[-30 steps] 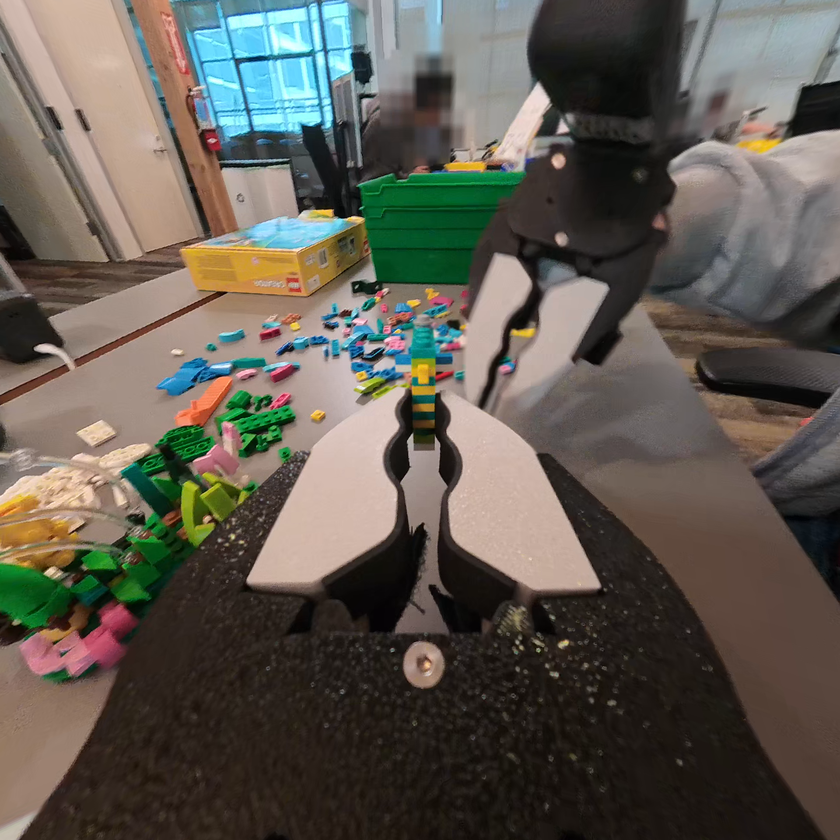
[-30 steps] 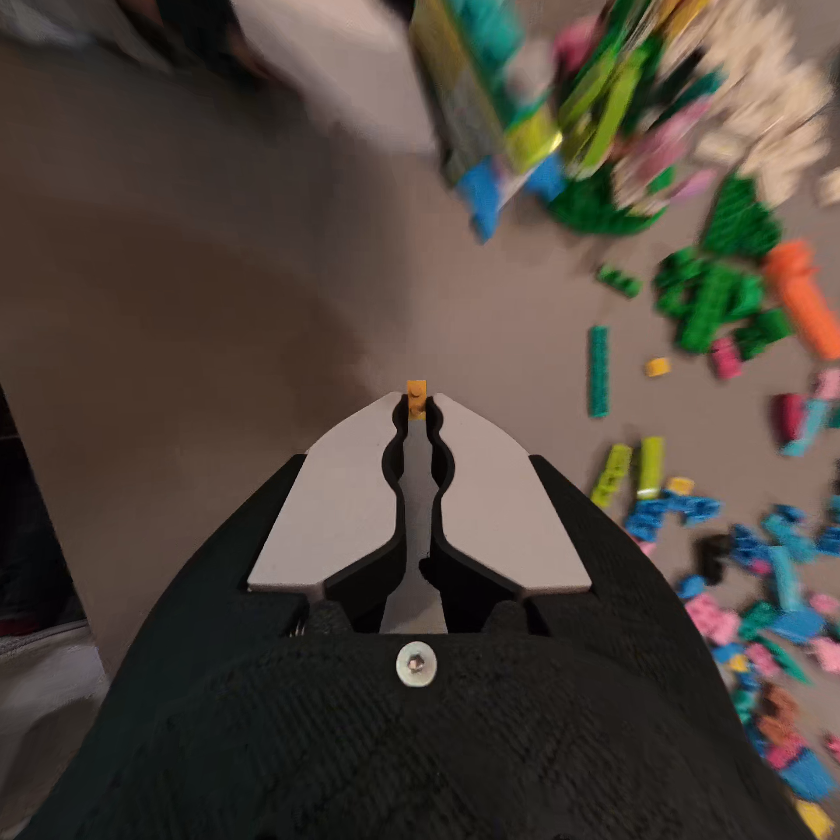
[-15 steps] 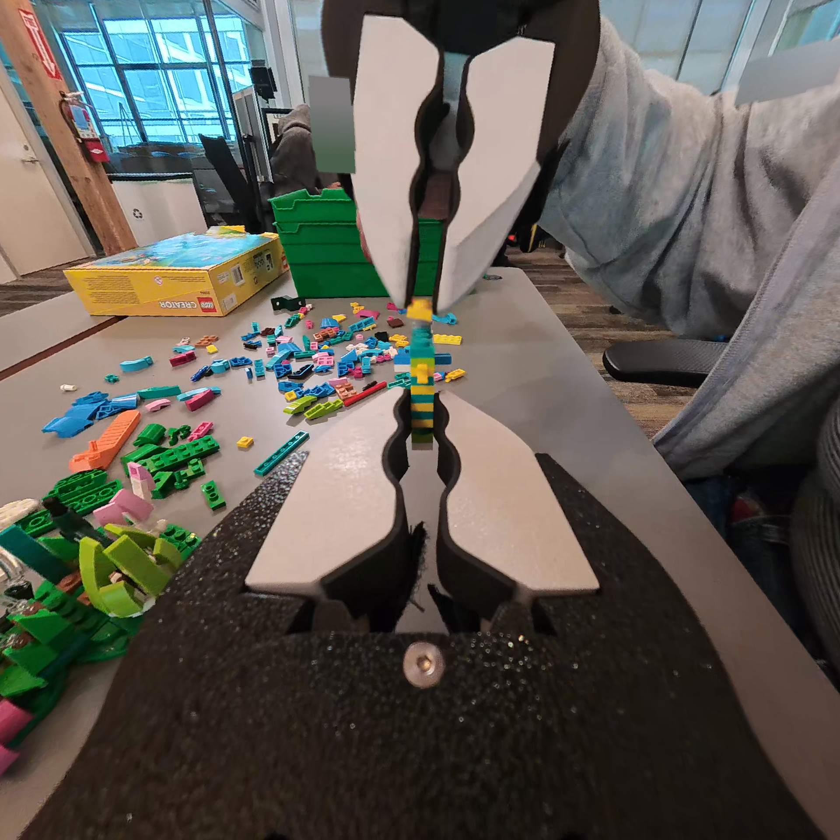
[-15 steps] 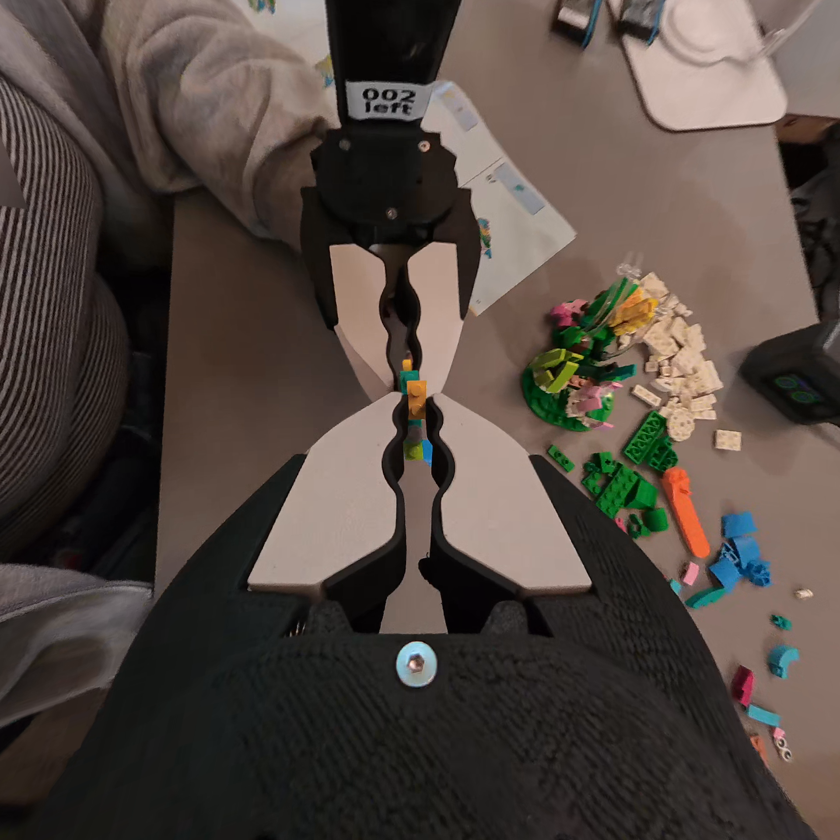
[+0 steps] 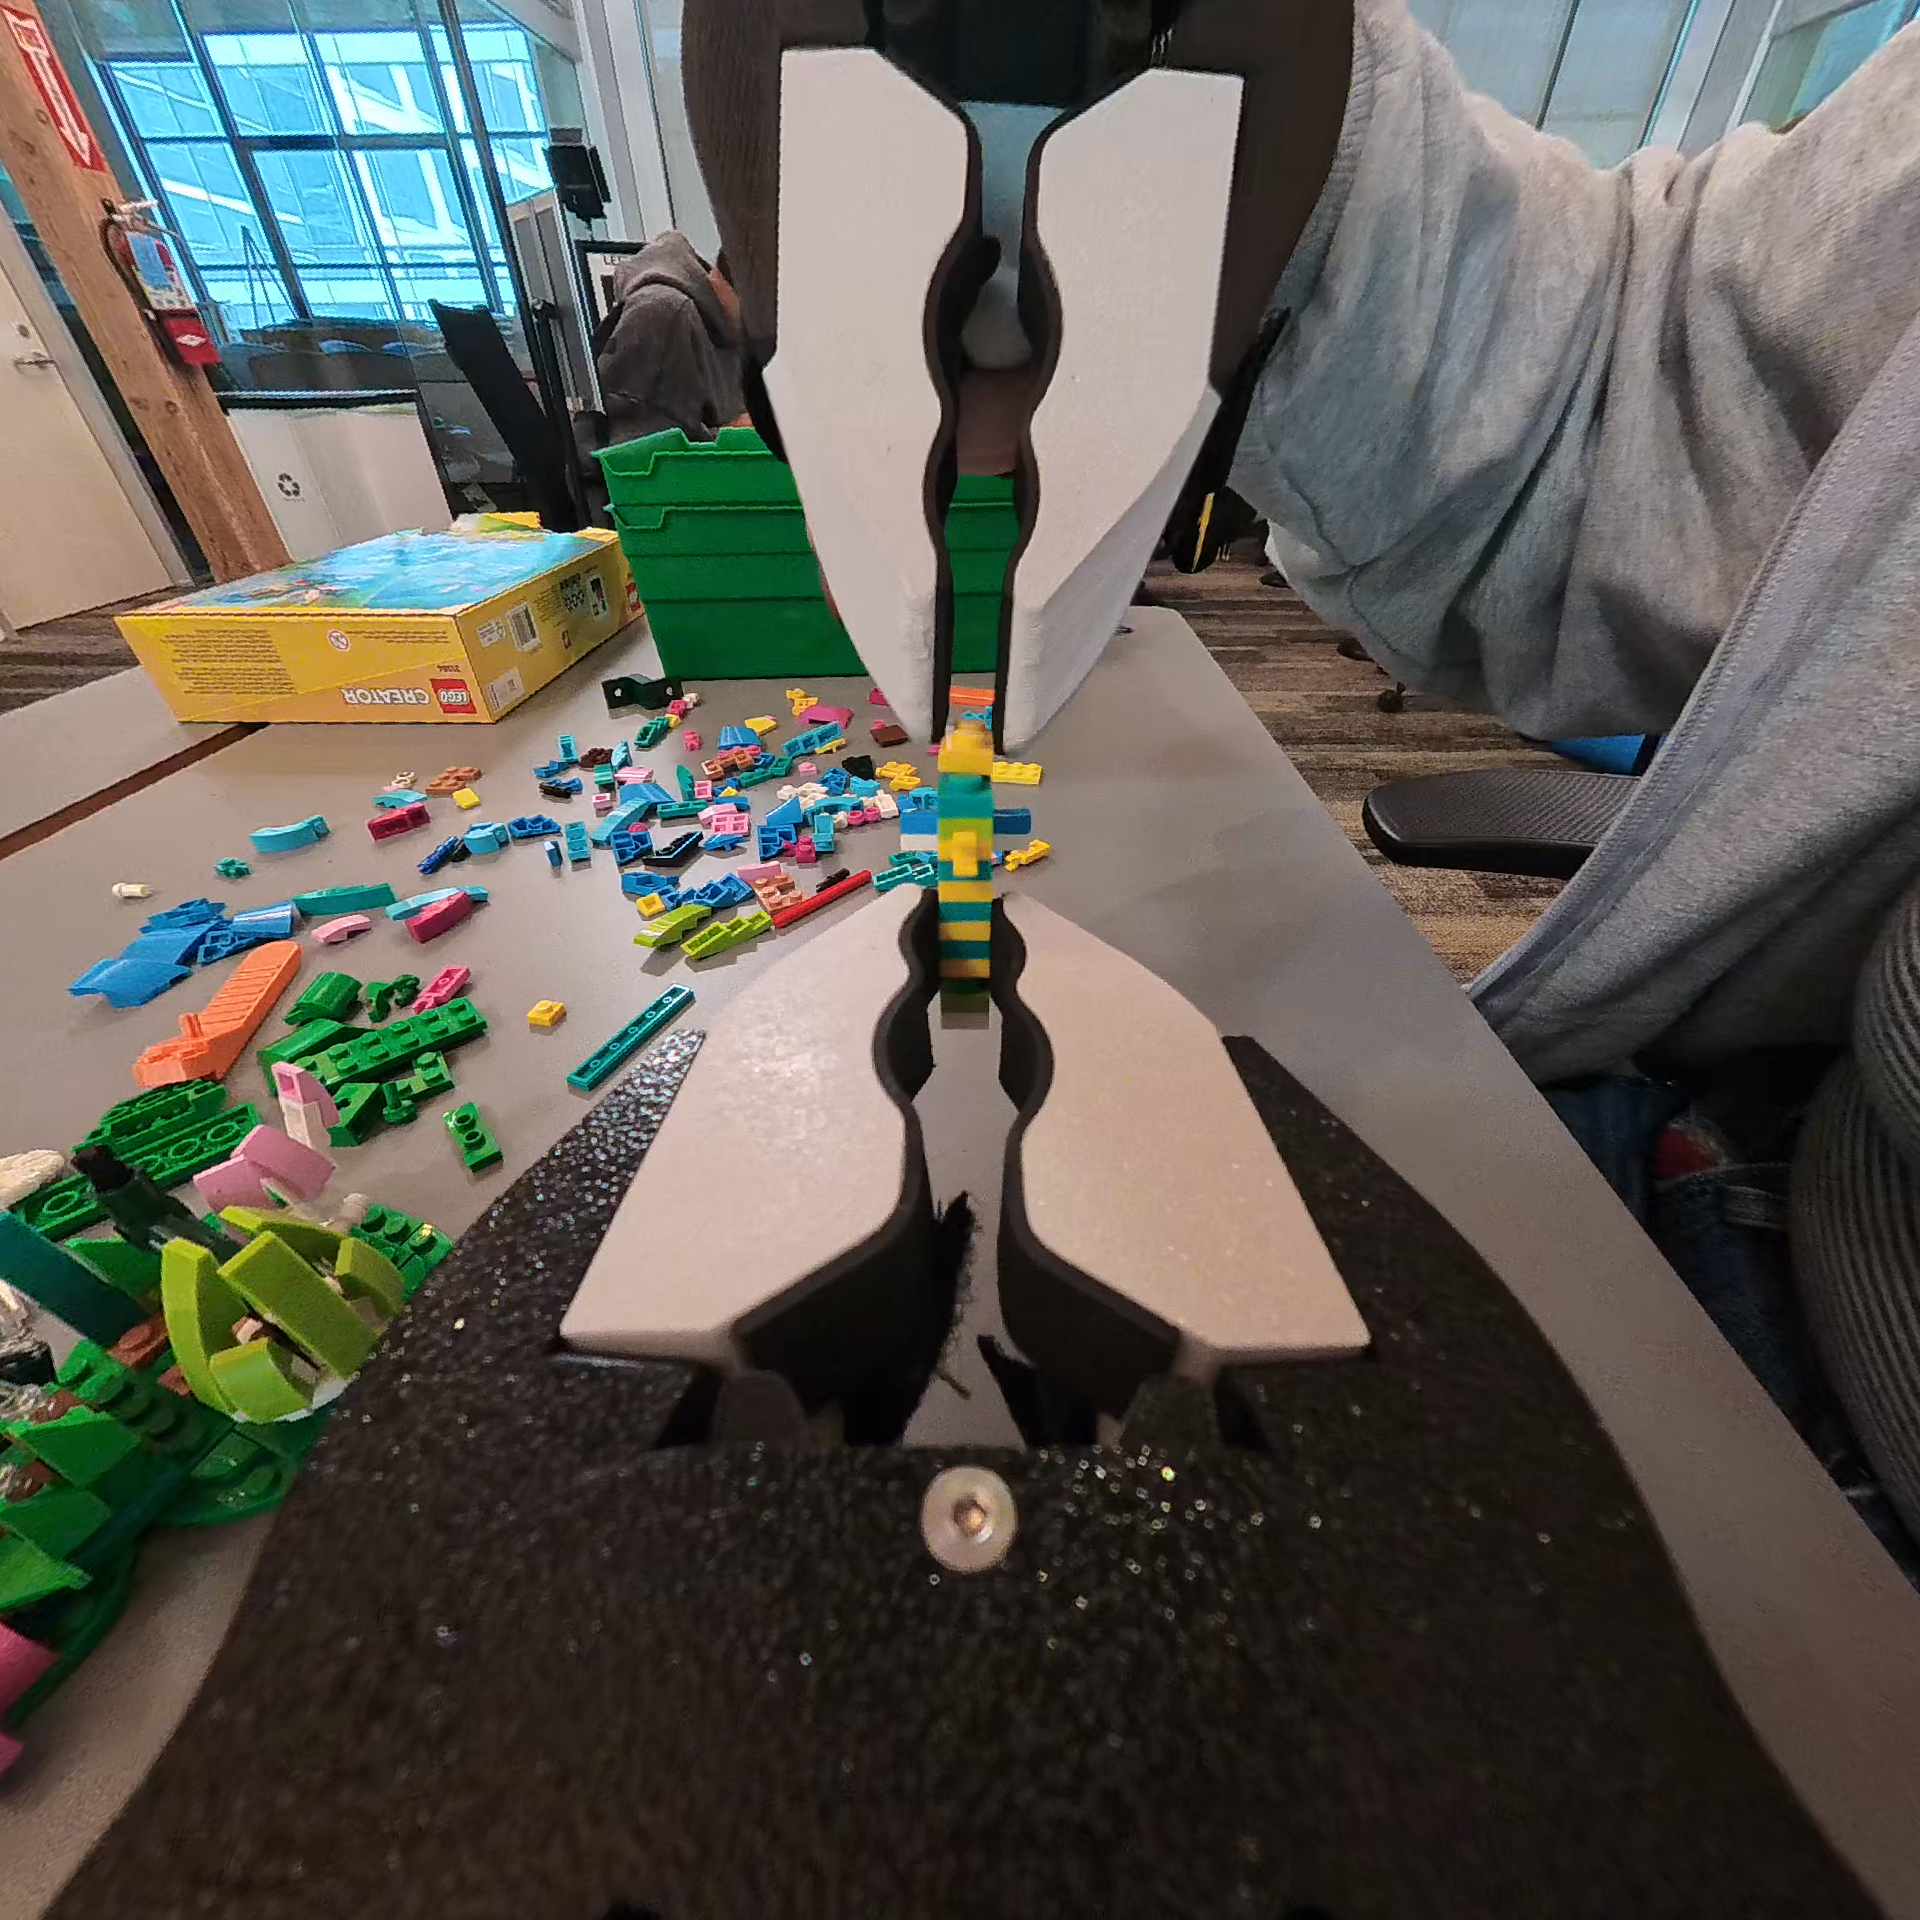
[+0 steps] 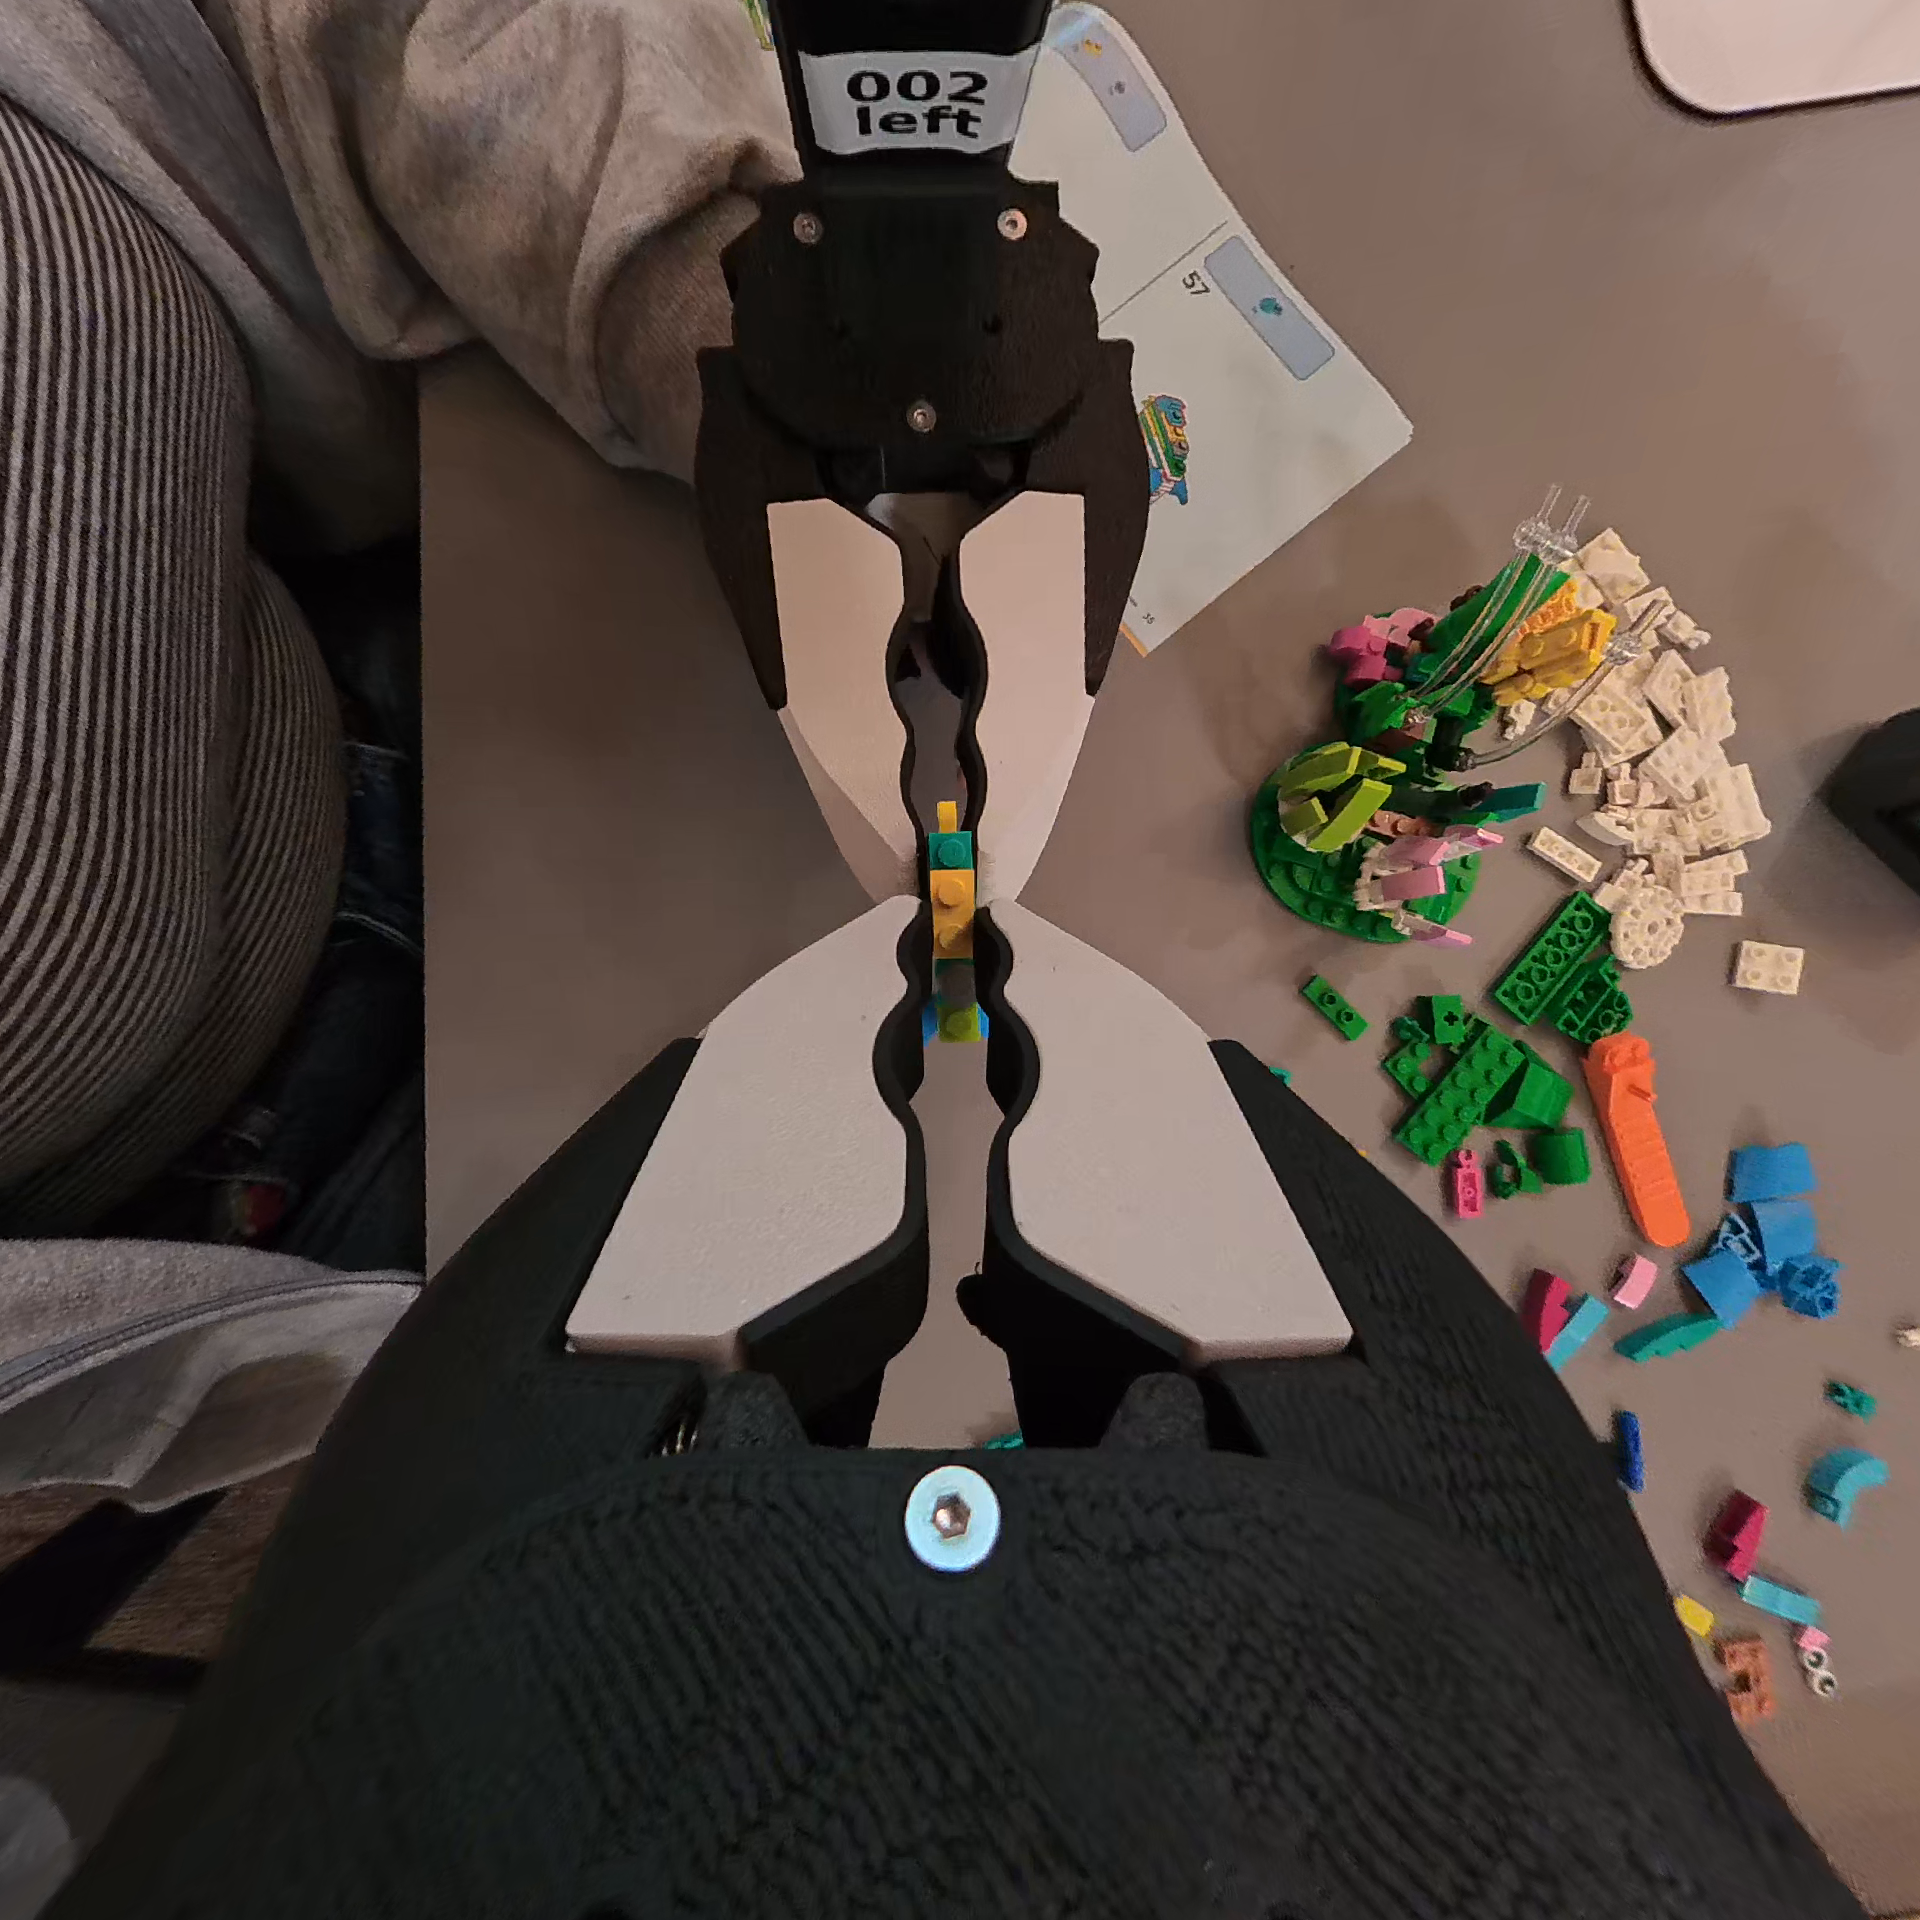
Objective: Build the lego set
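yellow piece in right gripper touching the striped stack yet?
Touching. Left wrist view shows the yellow piece, pinched by the right gripper, seated on the striped stack with no gap; left gripper clamps the stack.

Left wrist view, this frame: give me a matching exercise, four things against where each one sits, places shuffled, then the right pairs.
Things:
1. striped brick stack
2. yellow box
3. green bins
4. orange piece

Places:
A. flat on the table among green pieces, left of the near claw
B. stacked at the table's far end, behind the loose bricks
C. clamped upright in the left claw, with the right claw meeting its top
D. lying at the far left of the table, beside the bins

Pairs: 1-C, 2-D, 3-B, 4-A
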### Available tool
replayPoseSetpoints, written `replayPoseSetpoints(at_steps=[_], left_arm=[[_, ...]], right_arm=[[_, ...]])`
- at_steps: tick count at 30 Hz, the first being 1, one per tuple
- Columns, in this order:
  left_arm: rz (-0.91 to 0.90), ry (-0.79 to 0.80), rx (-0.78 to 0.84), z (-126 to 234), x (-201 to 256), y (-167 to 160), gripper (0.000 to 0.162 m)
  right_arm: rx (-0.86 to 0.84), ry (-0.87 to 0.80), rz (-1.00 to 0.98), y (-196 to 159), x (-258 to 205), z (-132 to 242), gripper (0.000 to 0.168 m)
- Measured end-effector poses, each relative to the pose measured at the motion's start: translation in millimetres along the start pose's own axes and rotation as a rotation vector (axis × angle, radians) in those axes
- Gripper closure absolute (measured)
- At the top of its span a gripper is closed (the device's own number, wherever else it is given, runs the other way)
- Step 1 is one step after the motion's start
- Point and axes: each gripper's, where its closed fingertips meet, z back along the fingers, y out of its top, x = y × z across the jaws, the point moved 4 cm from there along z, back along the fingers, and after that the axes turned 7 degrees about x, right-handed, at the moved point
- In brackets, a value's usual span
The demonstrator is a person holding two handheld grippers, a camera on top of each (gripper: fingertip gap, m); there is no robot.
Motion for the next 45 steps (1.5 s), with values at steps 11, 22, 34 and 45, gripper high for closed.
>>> replayPoseSetpoints(at_steps=[11,22,34,45], left_arm=[[-0.004,-0.008,-0.002,-0.1,1.0,-0.1,0.154],[0.078,0.031,0.032,3.0,-7.4,2.8,0.154],[0.183,0.023,0.069,5.0,-10.6,4.9,0.154],[0.198,0.02,0.066,2.1,-6.3,4.5,0.154]], right_arm=[[0.007,0.002,-0.008,-1.5,-1.0,-0.1,0.162],[0.108,-0.459,0.449,4.8,-7.2,-2.4,0.102],[-0.152,-0.908,0.863,-17.5,-1.0,-37.5,0.107],[-0.187,-0.943,0.914,-18.3,-3.9,-34.1,0.118]])
